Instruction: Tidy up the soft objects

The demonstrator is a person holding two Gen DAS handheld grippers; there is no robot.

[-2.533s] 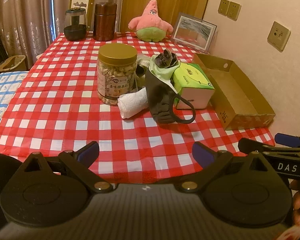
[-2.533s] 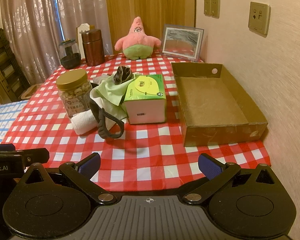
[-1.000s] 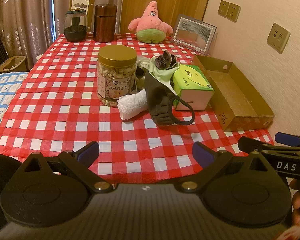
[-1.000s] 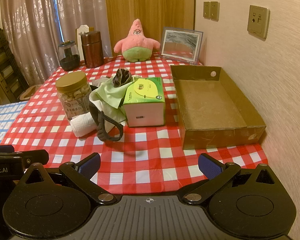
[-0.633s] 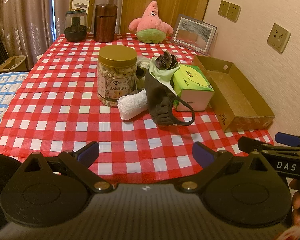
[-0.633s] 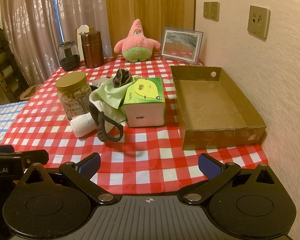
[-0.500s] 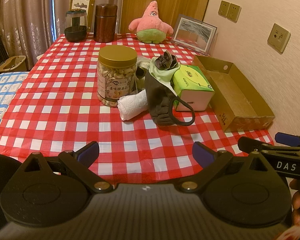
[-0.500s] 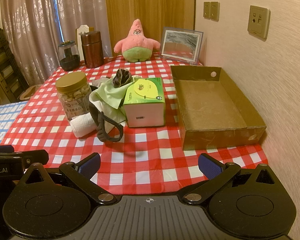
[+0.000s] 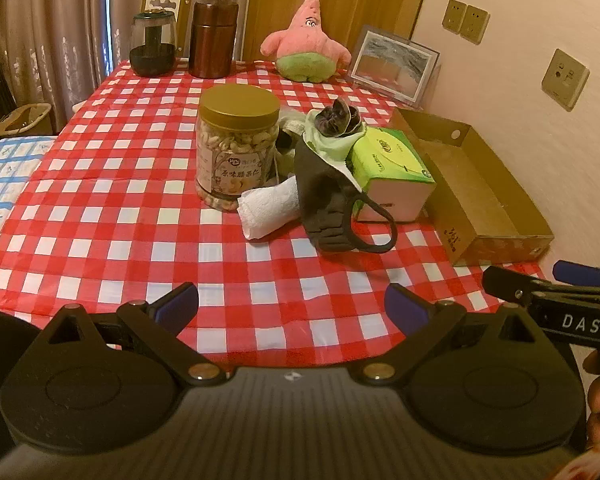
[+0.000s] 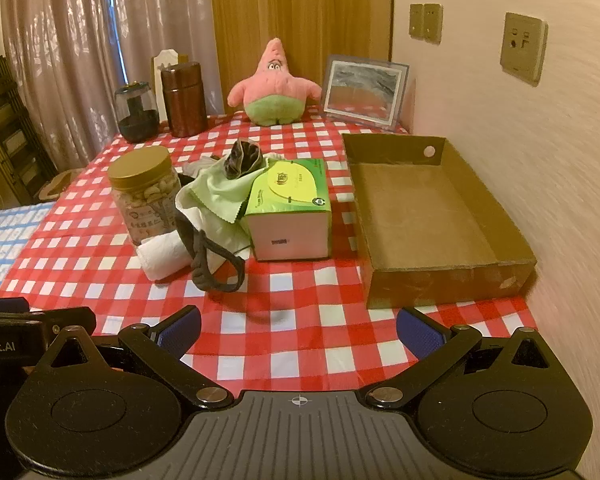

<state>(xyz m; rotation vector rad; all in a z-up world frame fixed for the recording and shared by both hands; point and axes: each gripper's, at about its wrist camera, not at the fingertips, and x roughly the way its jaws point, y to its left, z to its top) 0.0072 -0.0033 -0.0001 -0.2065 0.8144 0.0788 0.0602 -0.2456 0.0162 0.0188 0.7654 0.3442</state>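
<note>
A heap of soft things lies mid-table: a dark face mask (image 9: 328, 208) (image 10: 203, 248) with a loop strap, a pale green cloth (image 10: 215, 192) (image 9: 332, 144), a dark crumpled sock (image 9: 336, 120) (image 10: 241, 158) on top, and a rolled white towel (image 9: 265, 210) (image 10: 161, 256). A pink starfish plush (image 9: 306, 50) (image 10: 273, 88) sits at the far edge. My left gripper (image 9: 291, 306) is open and empty above the near table edge. My right gripper (image 10: 297, 328) is open and empty, also near the front edge.
An open cardboard box (image 9: 480, 200) (image 10: 428, 208) lies along the right wall. A green tissue box (image 9: 392, 172) (image 10: 287, 208) and a nut jar (image 9: 237, 144) (image 10: 145, 196) flank the heap. A brown canister (image 9: 213, 38), a dark glass jar (image 9: 153, 44) and a picture frame (image 9: 394, 64) stand at the back.
Both views have shifted very slightly; nothing on the table has moved and both grippers stay open.
</note>
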